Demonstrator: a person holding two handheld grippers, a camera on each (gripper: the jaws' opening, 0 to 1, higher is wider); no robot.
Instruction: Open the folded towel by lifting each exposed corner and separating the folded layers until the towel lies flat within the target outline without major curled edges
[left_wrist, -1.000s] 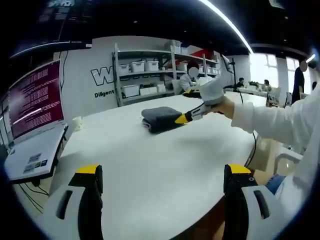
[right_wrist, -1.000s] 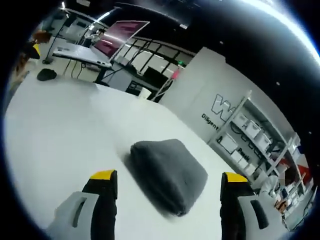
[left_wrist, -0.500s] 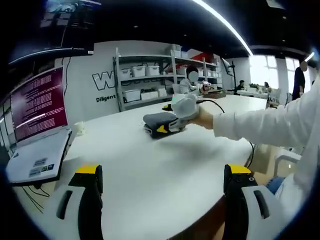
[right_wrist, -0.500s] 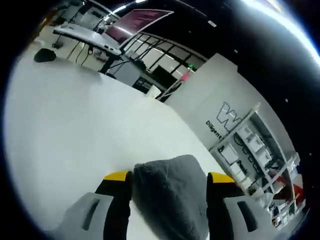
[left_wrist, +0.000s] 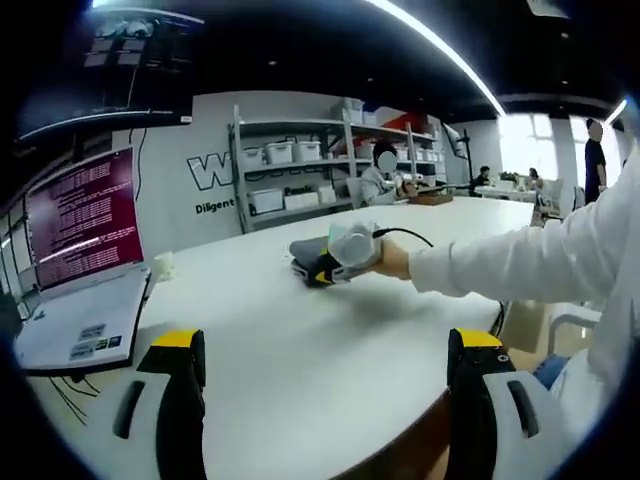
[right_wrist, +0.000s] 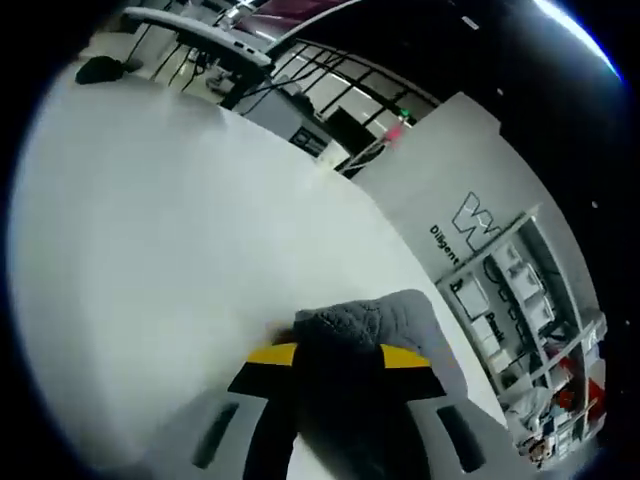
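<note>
On the pale grey back wall (left_wrist: 170, 150), far beyond the left gripper's fingertips, stands a large white outlined letter "W" (left_wrist: 207, 172); the rest of the word is hidden behind a metal shelving rack (left_wrist: 300, 160). Under it, small dark lettering begins "Diligent" (left_wrist: 215, 207), also cut off by the rack. The right gripper view shows the same "W" (right_wrist: 473, 213) with small dark lettering beneath it, too small to read there. A dark red screen (left_wrist: 78, 215), left of the left fingers, carries lines of pale text, too small to read.
</note>
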